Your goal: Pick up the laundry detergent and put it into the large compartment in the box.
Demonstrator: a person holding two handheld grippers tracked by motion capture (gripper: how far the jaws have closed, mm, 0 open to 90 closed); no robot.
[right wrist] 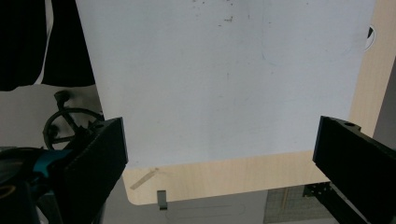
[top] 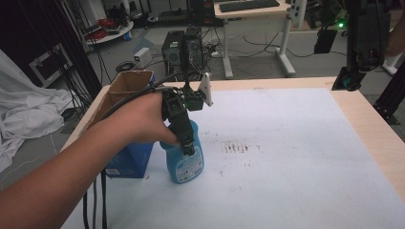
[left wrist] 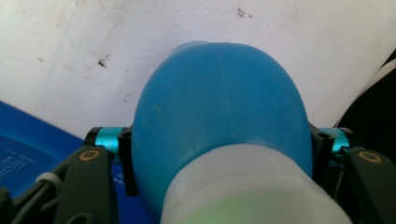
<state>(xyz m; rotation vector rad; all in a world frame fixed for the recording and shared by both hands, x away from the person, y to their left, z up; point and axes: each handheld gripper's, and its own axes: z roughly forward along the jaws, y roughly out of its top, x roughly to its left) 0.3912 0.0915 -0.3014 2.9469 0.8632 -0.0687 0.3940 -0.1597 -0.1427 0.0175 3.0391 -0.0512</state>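
A blue spray bottle (top: 187, 164) with a white label stands upright on the white mat (top: 286, 143), left of the middle. My left gripper (top: 189, 144) reaches down over it from the left hand, and its jaws press on both sides of the bottle's body. In the left gripper view the blue bottle (left wrist: 219, 107) bulges between the two jaws of the left gripper (left wrist: 222, 158), with its whitish neck nearest the camera. The right gripper (right wrist: 219, 154) hangs high over the near edge of the table, its jaws wide apart with nothing between them.
An open cardboard box (top: 126, 90) with blue sides stands right beside the bottle on the left. Dark smudges (top: 236, 148) mark the mat just right of the bottle. The wooden table edge (top: 377, 129) borders the mat. A black device on a stand (top: 358, 47) rises at the far right.
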